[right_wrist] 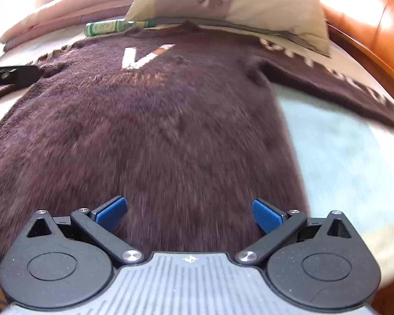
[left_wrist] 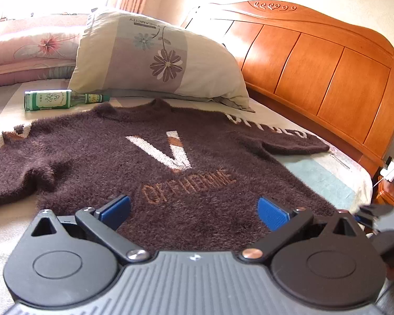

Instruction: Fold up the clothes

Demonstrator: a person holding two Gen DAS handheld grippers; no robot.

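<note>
Your left gripper [left_wrist: 194,210] sits nearest, blue pads spread wide and empty, above the near hem of the brown sweater [left_wrist: 149,162], which lies flat on the bed [left_wrist: 328,176]; a green bottle [left_wrist: 60,99] and flowered pillow [left_wrist: 155,57] lie beyond its collar. From the right wrist, your right gripper [right_wrist: 189,214] gapes just as wide, empty, over the sweater's [right_wrist: 157,131] blurred lower body.

Sweater [right_wrist: 157,136] smeared by motion blur in the right wrist view, lettering below the white V unreadable there. Left sleeve [left_wrist: 2,157] cut off by the picture's edge beside the sweater. Sweater's hem hidden behind left hand-held gripper [left_wrist: 194,210]. Bottle [left_wrist: 52,100] label too small to read. Pillow [right_wrist: 231,2] above the sweater's collar cropped at the top. Dark blurred object [left_wrist: 375,212] right of the sweater unidentifiable.
</note>
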